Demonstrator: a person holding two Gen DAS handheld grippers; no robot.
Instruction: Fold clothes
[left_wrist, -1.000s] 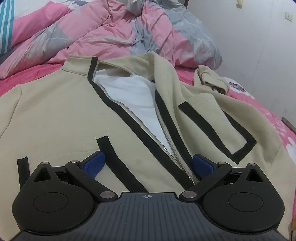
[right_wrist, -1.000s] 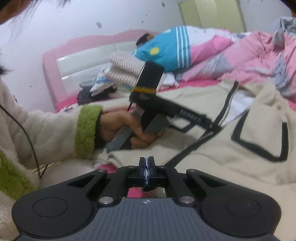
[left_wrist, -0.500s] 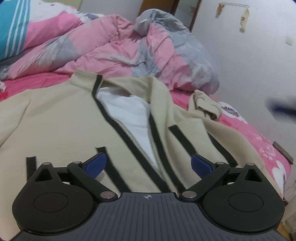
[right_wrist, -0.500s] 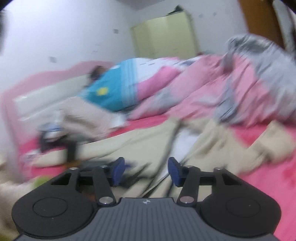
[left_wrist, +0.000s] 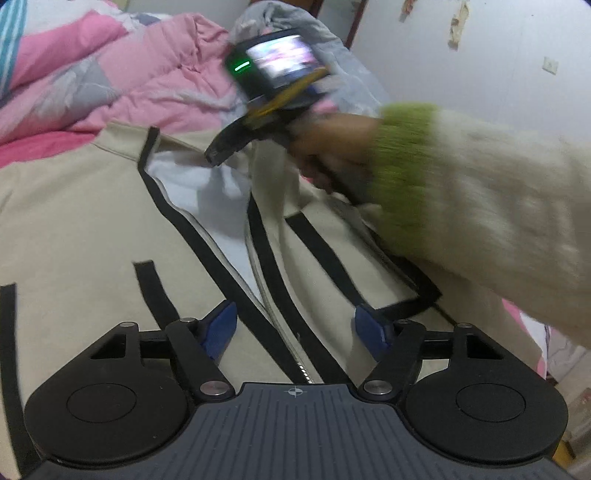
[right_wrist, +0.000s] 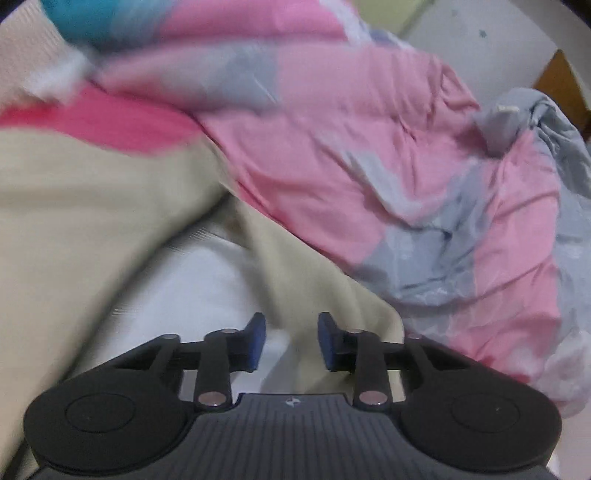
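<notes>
Jacket (left_wrist: 85, 221): beige, trimmed in black bands, with a metal zipper (left_wrist: 280, 332) running up the front and a white lining (left_wrist: 207, 199) exposed where the front lies open toward the collar. It is spread front-up on a bed with a pink sheet (left_wrist: 33, 147), directly ahead of and beneath the left gripper (left_wrist: 293, 328). Black rectangular trim outlines show on either side of the zipper.

Left gripper: blue pads set wide apart, nothing between them, hovering at the jacket's lower front with the zipper line running up between the pads.

Right gripper (right_wrist: 291, 341): blue pads partly open with a moderate gap, empty; ahead of them lie the white lining (right_wrist: 192, 295) and a beige fold of the jacket (right_wrist: 74, 206). From the left wrist view this tool appears beyond the left gripper, near the collar, held by a hand (left_wrist: 328, 147) in a cream fleece sleeve (left_wrist: 498, 206) with a green cuff; a lit screen sits on its back.

Quilt (right_wrist: 369, 147): pink and grey, rumpled, heaped beyond the collar.

Obscured: the sleeve covers the jacket's far right side; whether the right gripper touches cloth cannot be told. Both views are motion-blurred, most heavily at the upper left of the right wrist view, where a teal patch is unidentifiable. The jacket's hem is hidden under the left gripper's body.
</notes>
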